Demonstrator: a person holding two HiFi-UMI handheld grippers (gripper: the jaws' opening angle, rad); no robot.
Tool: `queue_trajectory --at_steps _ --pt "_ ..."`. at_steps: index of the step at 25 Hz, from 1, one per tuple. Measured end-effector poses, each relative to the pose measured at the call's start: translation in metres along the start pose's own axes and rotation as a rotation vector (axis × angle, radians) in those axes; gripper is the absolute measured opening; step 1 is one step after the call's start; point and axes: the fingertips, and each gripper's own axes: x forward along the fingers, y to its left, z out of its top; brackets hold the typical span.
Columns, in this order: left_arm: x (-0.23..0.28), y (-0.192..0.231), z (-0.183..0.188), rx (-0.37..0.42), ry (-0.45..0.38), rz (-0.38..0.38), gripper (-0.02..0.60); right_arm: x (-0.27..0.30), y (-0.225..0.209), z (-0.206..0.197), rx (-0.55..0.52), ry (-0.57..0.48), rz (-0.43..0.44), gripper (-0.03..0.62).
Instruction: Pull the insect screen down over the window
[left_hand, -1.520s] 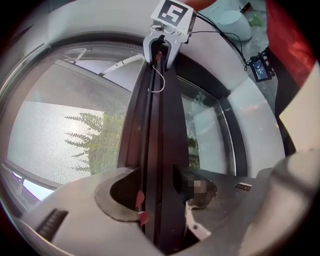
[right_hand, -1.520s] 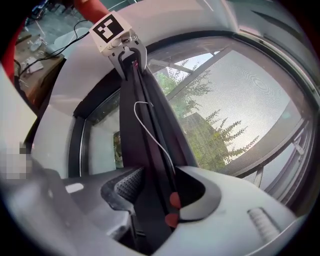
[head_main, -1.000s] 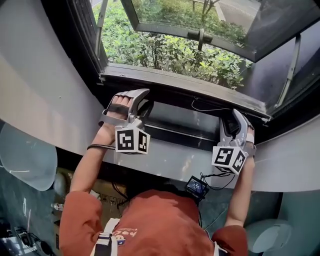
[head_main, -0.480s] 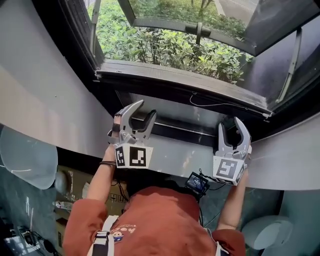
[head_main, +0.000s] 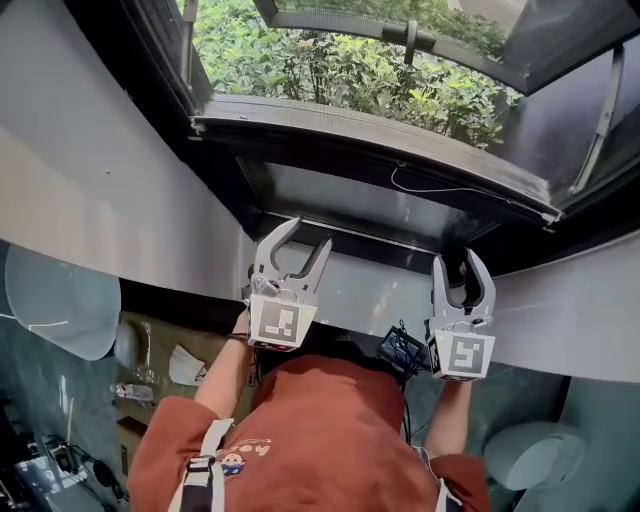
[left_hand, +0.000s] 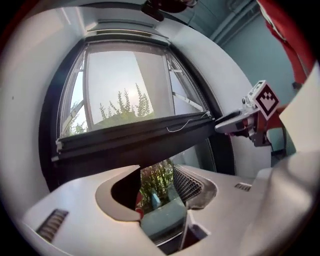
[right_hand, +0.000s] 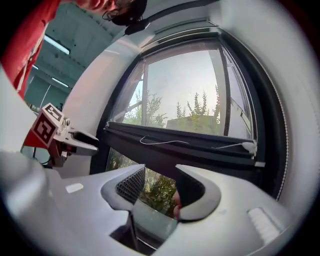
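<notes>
Spanning the window frame (head_main: 150, 60), the insect screen (left_hand: 125, 80) hangs part way down. Its dark bottom bar (head_main: 370, 150) is the landmark, and both gripper views show clear greenery under the bar. A thin pull cord (head_main: 440, 190) lies along the bar. The left gripper (head_main: 308, 235) and right gripper (head_main: 459, 262) sit below the bar, apart from it, jaws spread wide with nothing between them. Likely step: take hold of the bar. Grip toward each end, pull level and together so the screen doesn't skew, and keep the jaws off the cord.
</notes>
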Motion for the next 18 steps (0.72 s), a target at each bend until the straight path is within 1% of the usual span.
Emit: queue_trajectory --at_steps 2,6,9,12,16,18 --pt "-0.007 -0.007 -0.001 -0.060 -0.022 -0.012 0.206 -0.006 0.003 -0.004 0.040 -0.009 -0.004 0.199" --pt "-0.020 -0.019 -0.003 -0.089 -0.085 -0.023 0.204 -0.016 0.007 -0.010 0.114 -0.026 0.002 0.198" --pt "-0.028 -0.026 -0.009 -0.130 -0.094 -0.031 0.204 -0.024 0.012 -0.013 0.143 -0.040 0.013 0.196" --pt "-0.033 -0.028 -0.012 -0.181 -0.093 -0.019 0.198 -0.030 0.014 -0.012 0.175 -0.065 0.003 0.196" --pt "-0.035 -0.029 -0.014 -0.189 -0.094 -0.010 0.183 -0.034 0.023 -0.016 0.177 -0.066 -0.002 0.195" --pt "-0.036 -0.028 -0.016 -0.190 -0.090 -0.001 0.171 -0.035 0.026 -0.019 0.181 -0.059 -0.006 0.177"
